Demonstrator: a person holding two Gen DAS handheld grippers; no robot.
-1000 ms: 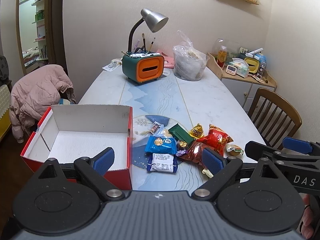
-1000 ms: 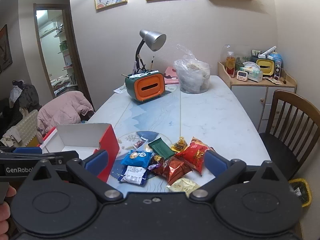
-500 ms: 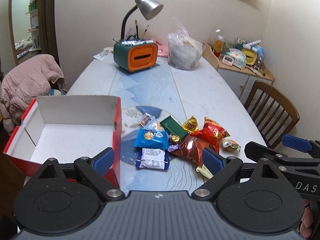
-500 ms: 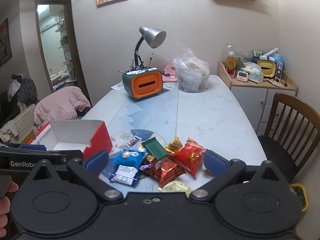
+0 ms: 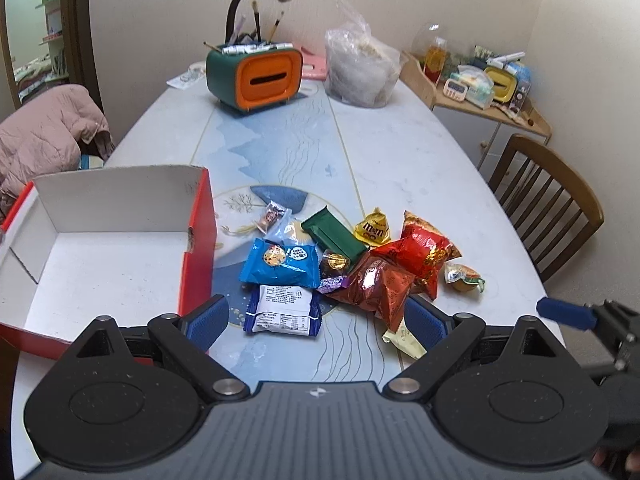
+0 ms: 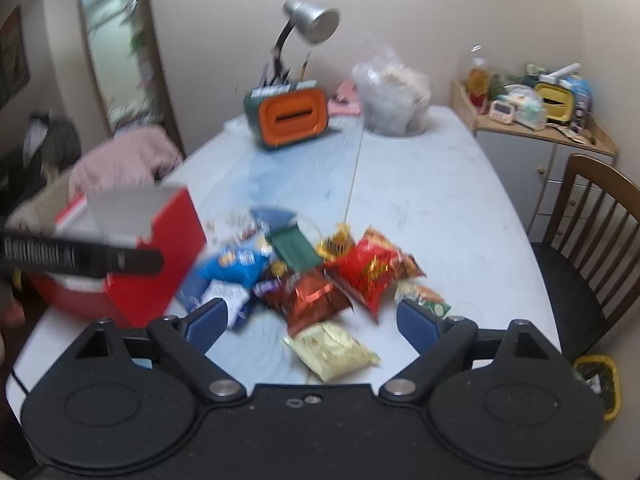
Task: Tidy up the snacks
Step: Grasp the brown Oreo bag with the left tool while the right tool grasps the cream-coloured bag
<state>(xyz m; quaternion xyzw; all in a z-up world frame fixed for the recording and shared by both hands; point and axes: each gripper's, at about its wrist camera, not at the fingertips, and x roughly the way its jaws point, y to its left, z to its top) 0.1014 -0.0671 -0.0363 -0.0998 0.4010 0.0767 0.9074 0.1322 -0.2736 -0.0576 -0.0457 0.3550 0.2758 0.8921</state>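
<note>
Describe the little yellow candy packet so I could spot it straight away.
Find the red box on the table's left side; the snack pile lies just right of it. At the pile's far edge, between the green bar and red bag, sits the yellow m&m's packet, small and pinched to a peak.

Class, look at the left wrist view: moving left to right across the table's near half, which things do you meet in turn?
Red box → blue cookie packet → green wrapper → yellow candy bag → bright red snack bag → small burger-print sweet.
</note>
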